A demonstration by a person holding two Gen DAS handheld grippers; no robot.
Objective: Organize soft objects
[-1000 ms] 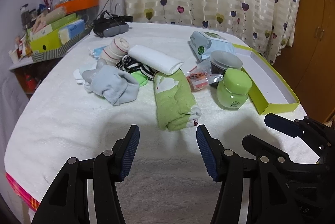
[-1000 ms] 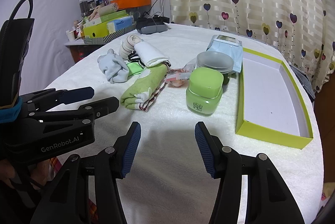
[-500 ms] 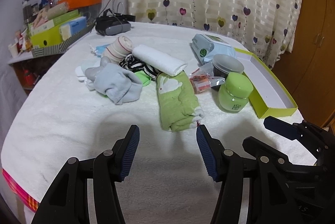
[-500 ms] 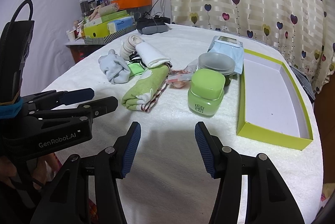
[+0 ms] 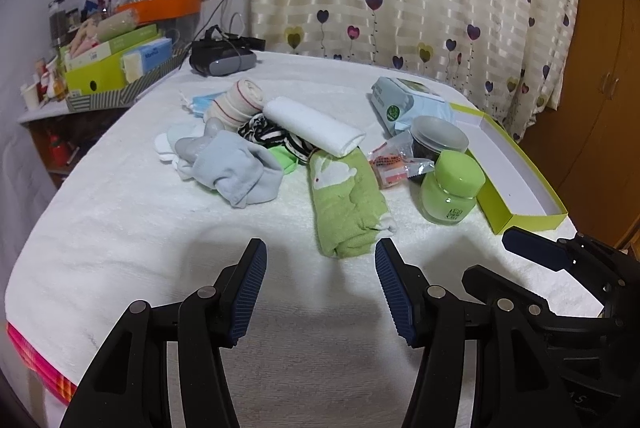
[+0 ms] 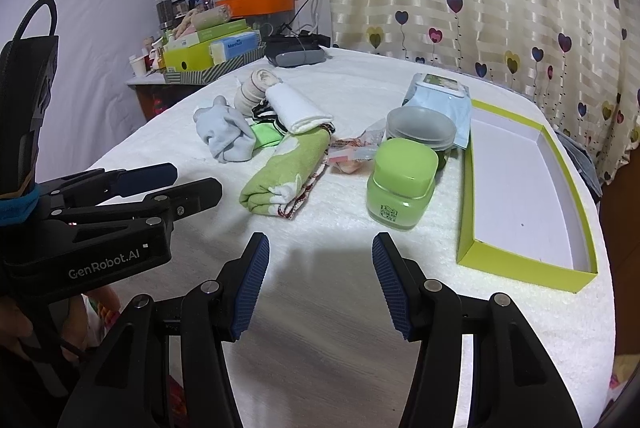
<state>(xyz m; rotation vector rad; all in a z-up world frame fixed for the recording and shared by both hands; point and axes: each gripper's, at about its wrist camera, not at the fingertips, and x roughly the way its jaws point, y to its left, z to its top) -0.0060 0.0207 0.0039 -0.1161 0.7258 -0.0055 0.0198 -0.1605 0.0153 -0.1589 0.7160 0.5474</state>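
A folded green towel (image 5: 346, 204) (image 6: 286, 170) with white rabbits lies mid-table, just beyond my open left gripper (image 5: 320, 276). Behind it sit a rolled white towel (image 5: 314, 126) (image 6: 298, 110), pale blue socks (image 5: 236, 170) (image 6: 226, 132), a striped black-and-white cloth (image 5: 266, 134) and a beige rolled sock (image 5: 238, 104) (image 6: 254, 90). My right gripper (image 6: 320, 274) stands open over bare tablecloth, short of the green jar (image 6: 402, 184). A lime-green open box (image 6: 520, 188) (image 5: 516, 184) lies to the right. Each gripper shows at the edge of the other's view.
Beside the soft things stand a green jar (image 5: 452, 188), a grey-lidded jar (image 6: 420, 128), a snack packet (image 5: 394, 166) and a wet-wipes pack (image 5: 404, 102) (image 6: 438, 98). A VR headset (image 5: 222, 58) and a cluttered shelf (image 5: 116, 64) sit at the far left. A person's hand (image 6: 16, 328) holds the left gripper.
Both grippers have edged slightly forward toward the pile; the green towel sits a little nearer the left gripper. Nothing on the table has been touched.
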